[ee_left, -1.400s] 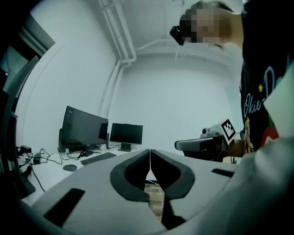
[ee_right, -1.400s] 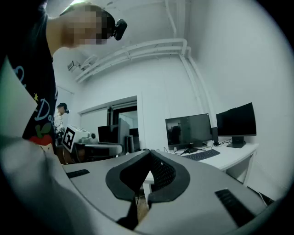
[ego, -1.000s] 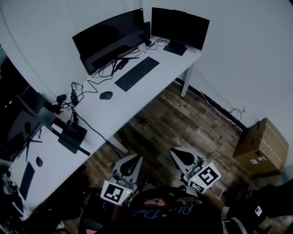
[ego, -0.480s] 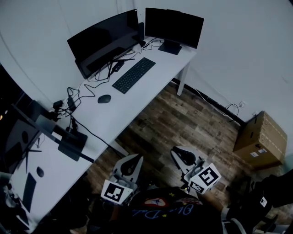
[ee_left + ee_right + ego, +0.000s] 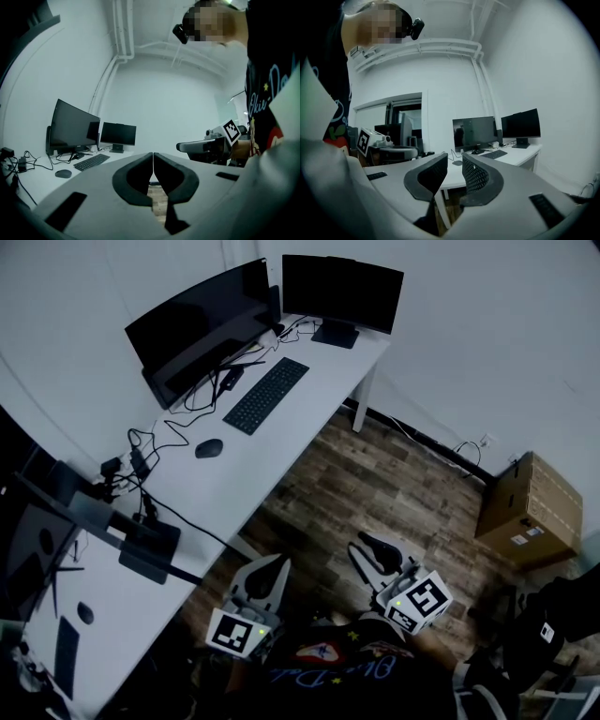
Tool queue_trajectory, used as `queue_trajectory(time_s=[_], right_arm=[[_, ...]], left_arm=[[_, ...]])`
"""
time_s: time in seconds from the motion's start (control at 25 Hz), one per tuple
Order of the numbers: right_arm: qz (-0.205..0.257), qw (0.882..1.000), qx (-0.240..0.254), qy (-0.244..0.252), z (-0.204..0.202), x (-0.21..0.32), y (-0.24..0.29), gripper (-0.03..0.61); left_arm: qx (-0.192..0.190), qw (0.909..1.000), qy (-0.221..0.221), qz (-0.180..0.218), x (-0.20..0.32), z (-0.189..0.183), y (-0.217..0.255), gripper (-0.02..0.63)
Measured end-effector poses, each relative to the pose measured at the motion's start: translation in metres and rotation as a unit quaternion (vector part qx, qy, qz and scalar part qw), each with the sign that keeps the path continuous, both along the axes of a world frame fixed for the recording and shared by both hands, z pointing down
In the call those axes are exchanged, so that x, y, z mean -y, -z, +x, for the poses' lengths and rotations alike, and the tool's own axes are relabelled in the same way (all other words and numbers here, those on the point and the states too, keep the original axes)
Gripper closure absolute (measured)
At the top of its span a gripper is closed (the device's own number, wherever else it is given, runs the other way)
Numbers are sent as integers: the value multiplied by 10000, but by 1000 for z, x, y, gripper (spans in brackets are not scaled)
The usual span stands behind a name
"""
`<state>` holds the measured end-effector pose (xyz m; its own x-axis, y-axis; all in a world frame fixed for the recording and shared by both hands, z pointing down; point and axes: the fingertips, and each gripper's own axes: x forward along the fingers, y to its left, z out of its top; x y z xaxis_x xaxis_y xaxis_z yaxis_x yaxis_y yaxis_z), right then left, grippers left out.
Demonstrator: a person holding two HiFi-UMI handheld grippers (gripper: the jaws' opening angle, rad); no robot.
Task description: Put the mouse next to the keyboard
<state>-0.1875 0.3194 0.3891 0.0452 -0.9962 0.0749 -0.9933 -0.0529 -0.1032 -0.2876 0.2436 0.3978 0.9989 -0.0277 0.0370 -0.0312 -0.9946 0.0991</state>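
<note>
In the head view we see the desk (image 5: pixel 272 451) cut off at the left edge, where dark gear is hard to make out. Our torso hides the rear of both grippers. The mouse (image 5: pixel 209 448) lies on the desk, left of the keyboard (image 5: pixel 266 396) and apart from it, near loose cables (image 5: pixel 159 427). It is well apart from both grippers, which hang over the wood floor (image 5: pixel 375 484), off the desk. In the right gripper view the mouse is only a small dark shape seen through the jaw gap. The left gripper (image 5: pixel 267 570) is closed: its pads meet at the tips, with nothing between them. The right gripper (image 5: pixel 372 554) is slightly open. Its jaws have just been opening, and a narrow gap stands between the pads. It holds nothing and touches nothing.
</note>
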Motion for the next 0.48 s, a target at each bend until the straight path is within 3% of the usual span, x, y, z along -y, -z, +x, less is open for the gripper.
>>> queue_trajectory(time_s=[0.36, 0.48], right_arm=[[-60, 9998, 72, -173, 15, -4, -2, 457], [-25, 9998, 125, -124, 30, 4, -2, 448]], left_arm=[[-35, 9996, -266, -84, 1, 24, -6, 609], [26, 9998, -175, -114, 5, 32, -8, 609]])
